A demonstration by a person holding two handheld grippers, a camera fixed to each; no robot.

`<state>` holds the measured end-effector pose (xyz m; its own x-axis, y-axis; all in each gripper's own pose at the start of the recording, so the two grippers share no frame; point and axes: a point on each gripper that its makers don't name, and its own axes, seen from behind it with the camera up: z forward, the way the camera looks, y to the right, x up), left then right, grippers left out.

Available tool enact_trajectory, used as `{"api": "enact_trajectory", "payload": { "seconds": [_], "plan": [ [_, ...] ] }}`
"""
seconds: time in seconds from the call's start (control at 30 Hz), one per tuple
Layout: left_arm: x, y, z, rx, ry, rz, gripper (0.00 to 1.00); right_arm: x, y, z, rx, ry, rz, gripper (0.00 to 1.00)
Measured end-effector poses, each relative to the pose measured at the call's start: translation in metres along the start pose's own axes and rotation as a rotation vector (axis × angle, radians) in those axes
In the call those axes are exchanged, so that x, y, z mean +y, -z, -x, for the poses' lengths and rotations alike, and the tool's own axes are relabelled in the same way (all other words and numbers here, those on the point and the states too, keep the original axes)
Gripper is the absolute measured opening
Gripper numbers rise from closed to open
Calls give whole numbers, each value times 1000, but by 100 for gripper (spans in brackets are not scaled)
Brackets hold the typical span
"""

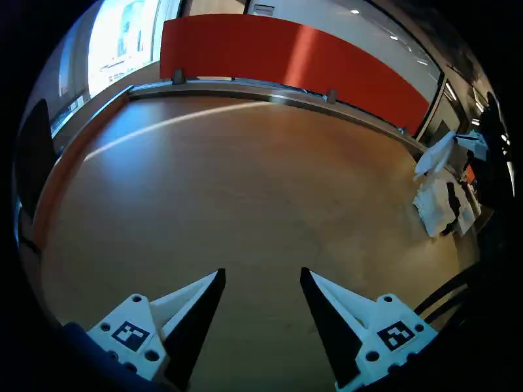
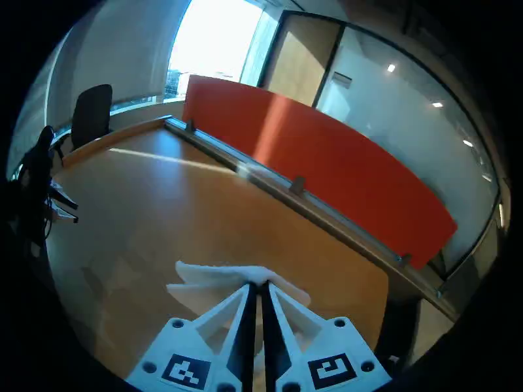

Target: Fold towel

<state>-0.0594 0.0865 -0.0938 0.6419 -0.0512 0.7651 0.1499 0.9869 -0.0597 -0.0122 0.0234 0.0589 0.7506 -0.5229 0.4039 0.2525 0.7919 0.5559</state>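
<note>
My left gripper [image 1: 262, 271] is open over bare wooden tabletop [image 1: 248, 189], with nothing between its fingers. At the far right of the left gripper view a white towel [image 1: 443, 202] lies crumpled near the table's edge, and one part of it is raised where the other gripper [image 1: 472, 140] holds it. In the right gripper view my right gripper [image 2: 259, 286] is shut on the white towel [image 2: 225, 279], whose folds spread out just beyond the fingertips, above the tabletop [image 2: 170, 202].
A red divider panel [image 1: 287, 55] on a metal rail [image 1: 274, 97] runs along the table's far edge; the same red panel [image 2: 327, 163] shows in the right gripper view. A black chair [image 2: 91, 114] stands by the window. Dark gear [image 2: 39, 189] sits at the table's left edge.
</note>
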Motion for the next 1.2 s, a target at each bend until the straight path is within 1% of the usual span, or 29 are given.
{"api": "enact_trajectory", "payload": {
  "seconds": [0.33,0.73,0.9,1.2],
  "plan": [
    [3,0,2,-6,-9,-3,84,53,10,6,-20,-10,68,5],
    [8,-2,0,-11,-18,-5,84,102,15,17,-46,-28,123,5],
    [11,-2,1,-13,-20,-5,84,114,15,26,-63,-30,134,5],
    [15,-4,0,-15,-20,-3,84,120,19,40,-84,-41,145,5]
  ]
}}
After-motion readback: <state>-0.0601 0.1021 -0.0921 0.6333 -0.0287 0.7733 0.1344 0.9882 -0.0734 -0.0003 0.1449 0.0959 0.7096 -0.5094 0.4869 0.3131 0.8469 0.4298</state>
